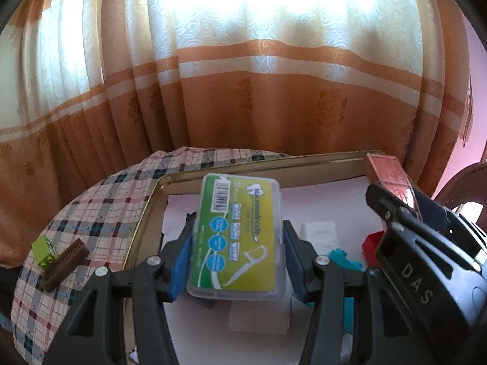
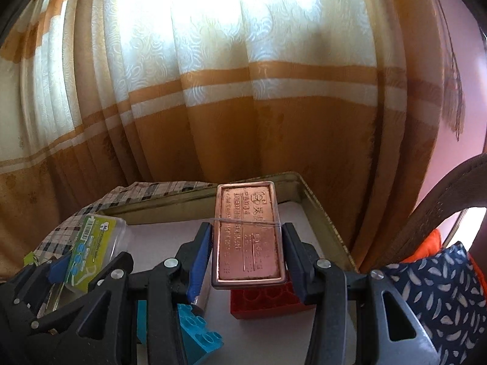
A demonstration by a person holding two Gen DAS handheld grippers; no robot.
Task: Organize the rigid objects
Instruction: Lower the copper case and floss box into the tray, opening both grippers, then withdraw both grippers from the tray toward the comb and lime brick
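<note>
My left gripper (image 1: 239, 223) is shut on a clear floss-pick box (image 1: 240, 234) with a green and yellow label, its blue pads pressing on both long sides. It hangs over a gold metal tray (image 1: 243, 168) lined with white paper. My right gripper (image 2: 247, 228) is shut on a flat copper-coloured tin (image 2: 248, 243), held above the tray's (image 2: 170, 202) right part. The left wrist view shows the right gripper (image 1: 395, 200) and its tin (image 1: 392, 179) at the right. In the right wrist view the left gripper (image 2: 61, 267) and floss box (image 2: 91, 240) are at the left.
In the tray lie a red brick (image 2: 264, 301), a teal brick (image 2: 194, 328) and a white block (image 1: 319, 234). A green brick (image 1: 42, 249) and a brown toothed piece (image 1: 65, 264) rest on the plaid cloth (image 1: 100, 213). A curtain hangs close behind; a patterned cushion (image 2: 444, 292) is at right.
</note>
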